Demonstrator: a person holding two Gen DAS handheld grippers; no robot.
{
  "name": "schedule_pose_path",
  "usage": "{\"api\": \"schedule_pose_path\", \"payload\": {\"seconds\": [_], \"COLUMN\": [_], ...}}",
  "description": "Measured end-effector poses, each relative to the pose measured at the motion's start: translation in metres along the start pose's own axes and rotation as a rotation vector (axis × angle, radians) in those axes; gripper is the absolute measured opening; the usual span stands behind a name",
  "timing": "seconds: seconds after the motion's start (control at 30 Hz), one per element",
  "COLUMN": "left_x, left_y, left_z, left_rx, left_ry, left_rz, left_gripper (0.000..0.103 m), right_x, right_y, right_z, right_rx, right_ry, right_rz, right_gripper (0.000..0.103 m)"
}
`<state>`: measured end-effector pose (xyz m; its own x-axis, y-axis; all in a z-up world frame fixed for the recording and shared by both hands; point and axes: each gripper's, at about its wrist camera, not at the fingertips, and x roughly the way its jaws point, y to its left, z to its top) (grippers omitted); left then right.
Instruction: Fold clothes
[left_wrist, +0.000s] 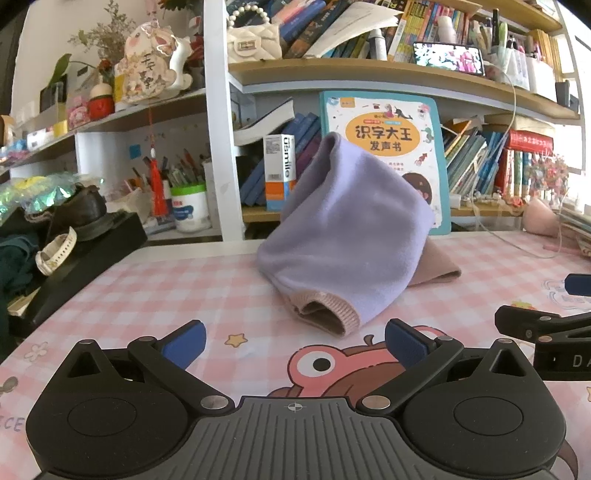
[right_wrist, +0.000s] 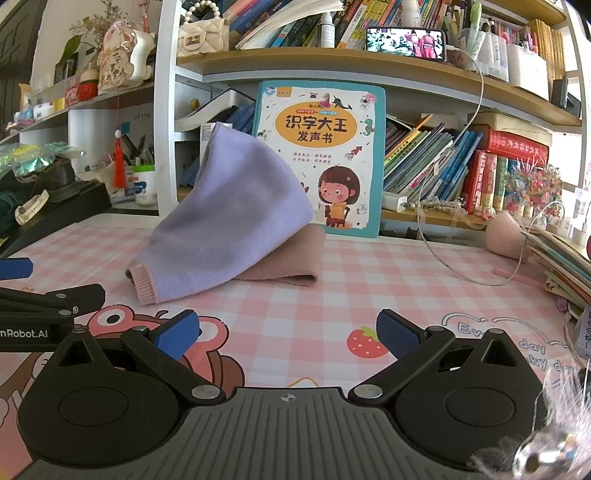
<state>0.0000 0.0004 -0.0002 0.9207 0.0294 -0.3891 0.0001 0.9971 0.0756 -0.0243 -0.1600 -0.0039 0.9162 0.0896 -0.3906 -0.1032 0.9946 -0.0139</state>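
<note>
A: Where is the sweater (left_wrist: 343, 240)?

B: On the pink checked worktop (left_wrist: 166, 284), at twelve o'clock from the left hand-held gripper (left_wrist: 294, 345) and eleven o'clock from the right hand-held gripper (right_wrist: 287, 334). It is lilac with a pink ribbed cuff, and part of it stands up in a peak before a picture book (right_wrist: 321, 155)

A: And the grippers?

B: Both spread wide, empty, low over the worktop (side by side), short of the cloth

Lilac garment (left_wrist: 343, 236) on pink-checked table (left_wrist: 207, 280).
</note>
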Motion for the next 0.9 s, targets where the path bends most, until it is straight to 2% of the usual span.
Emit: {"api": "schedule_pose_path", "payload": {"seconds": [0.9], "left_x": [0.0034], "left_y": [0.0007], "left_z": [-0.0029], "left_rx": [0.008], "left_ry": [0.005], "left_rz": [0.005], "left_gripper": [0.103], "right_x": [0.0008], "right_y": [-0.002], "right_z": [-0.002], "right_rx": [0.016], "right_ry": [-0.001], "right_rz": [0.006], "right_gripper": [0.103]}}
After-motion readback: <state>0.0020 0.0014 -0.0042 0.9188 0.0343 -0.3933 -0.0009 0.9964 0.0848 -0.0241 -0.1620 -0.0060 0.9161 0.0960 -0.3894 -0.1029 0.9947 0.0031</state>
